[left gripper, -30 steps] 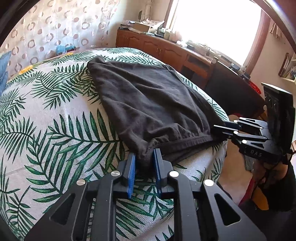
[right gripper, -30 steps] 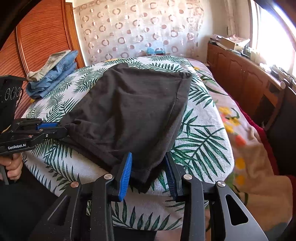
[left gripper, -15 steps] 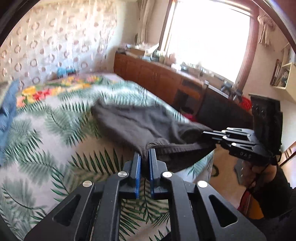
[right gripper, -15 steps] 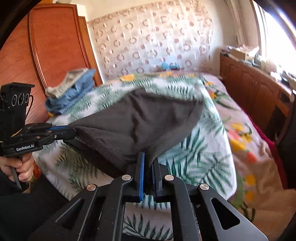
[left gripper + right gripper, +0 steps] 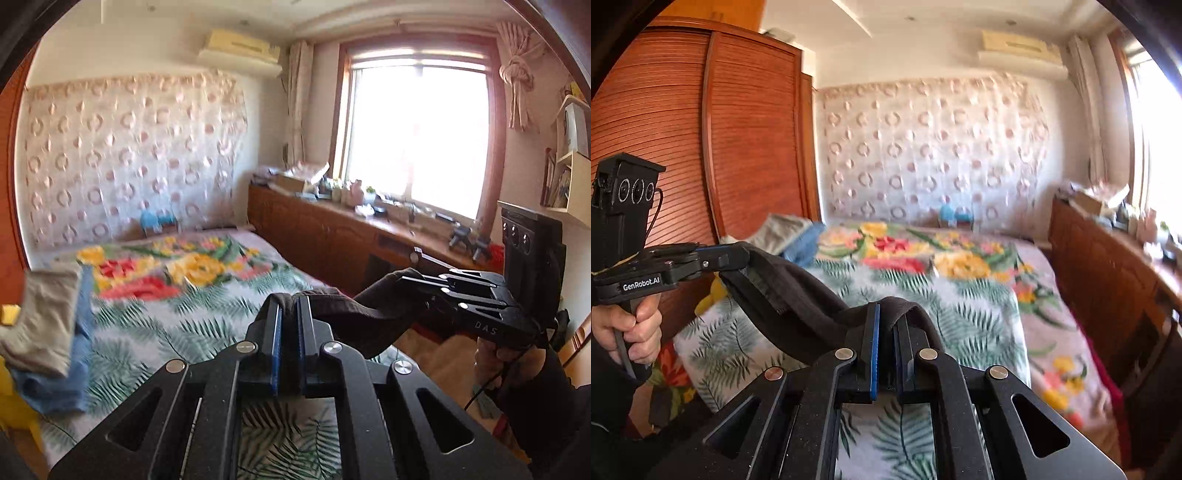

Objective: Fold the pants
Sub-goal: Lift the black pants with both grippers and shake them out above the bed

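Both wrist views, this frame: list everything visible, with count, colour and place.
pants: one, dark grey, lifted above the bed, strung between both tools
bed cover: one, white with green fern leaves and bright flowers, on the bed
folded clothes: one pile, beige on blue, at the bed's left edge
wardrobe: one, reddish wood, left of the bed
cabinet: one long, brown, cluttered, under the window
window: one, bright, right wall
air conditioner: one, cream, high on the wall
left tool: black with blue pads, shut on pants
right tool: same, shut on pants
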Demonstrator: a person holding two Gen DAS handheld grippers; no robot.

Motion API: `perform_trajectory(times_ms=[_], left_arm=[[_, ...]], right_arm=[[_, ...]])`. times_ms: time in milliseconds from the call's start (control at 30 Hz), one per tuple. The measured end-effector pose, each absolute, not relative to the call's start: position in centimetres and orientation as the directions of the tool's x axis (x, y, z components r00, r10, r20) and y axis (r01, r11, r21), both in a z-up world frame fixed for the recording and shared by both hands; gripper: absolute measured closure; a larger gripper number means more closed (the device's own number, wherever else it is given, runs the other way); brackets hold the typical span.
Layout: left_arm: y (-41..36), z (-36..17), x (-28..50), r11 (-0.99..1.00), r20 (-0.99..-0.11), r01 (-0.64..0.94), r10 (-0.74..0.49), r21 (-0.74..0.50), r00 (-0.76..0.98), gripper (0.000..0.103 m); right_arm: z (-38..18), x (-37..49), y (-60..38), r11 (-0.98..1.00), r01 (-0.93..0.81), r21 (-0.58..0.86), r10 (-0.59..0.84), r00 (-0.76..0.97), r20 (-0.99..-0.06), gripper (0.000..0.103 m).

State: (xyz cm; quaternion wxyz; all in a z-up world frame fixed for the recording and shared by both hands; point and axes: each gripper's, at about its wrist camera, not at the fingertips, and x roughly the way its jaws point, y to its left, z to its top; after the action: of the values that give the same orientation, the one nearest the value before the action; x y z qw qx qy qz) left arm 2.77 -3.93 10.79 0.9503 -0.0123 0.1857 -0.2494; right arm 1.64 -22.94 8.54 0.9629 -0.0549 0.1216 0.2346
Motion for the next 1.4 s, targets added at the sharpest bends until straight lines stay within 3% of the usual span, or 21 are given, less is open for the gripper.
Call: perform_trajectory(times_ms=[267,500,667,800,1000,1400], left_arm=[[-1.8,13.0,3.7,0.900,-0.283,0.427,-0.432,-0.084,0.856,0.095],[0.0,8.5,11.0,0.935,-0.383,0.335,-0.354,-0.117,0.853,0.095],[0.1,6.9,17.1,0.956,-0.441,0.277,-0.292,-0.099,0.849,0.095],[-0.1,9.8,19.4,0.962,-0.390,0.266,-0.268,-0.059,0.881,0.095],[-0.1,12.8,17.5,0.968,-0.326,0.252,-0.241,-0.009,0.914,0.095],[0.9,2.6,13.0,0.967,-0.518,0.256,-0.226,-0.014,0.825,0.095]], right_arm=[[10.7,0.6,-20.6,0.867,-0.491,-0.084,0.469,0.861,-0.194,0.097],[8.3,7.2,-19.9,0.878,-0.471,-0.091,0.437,0.864,-0.250,0.097],[7.0,14.6,-17.3,0.892,-0.444,-0.088,0.391,0.854,-0.344,0.097],[9.3,19.2,-16.4,0.900,-0.433,-0.045,0.391,0.850,-0.354,0.098],[15.2,19.1,-14.7,0.899,-0.437,-0.016,0.416,0.866,-0.277,0.098],[4.5,15.5,-15.0,0.855,-0.518,0.017,0.473,0.767,-0.434,0.098]])
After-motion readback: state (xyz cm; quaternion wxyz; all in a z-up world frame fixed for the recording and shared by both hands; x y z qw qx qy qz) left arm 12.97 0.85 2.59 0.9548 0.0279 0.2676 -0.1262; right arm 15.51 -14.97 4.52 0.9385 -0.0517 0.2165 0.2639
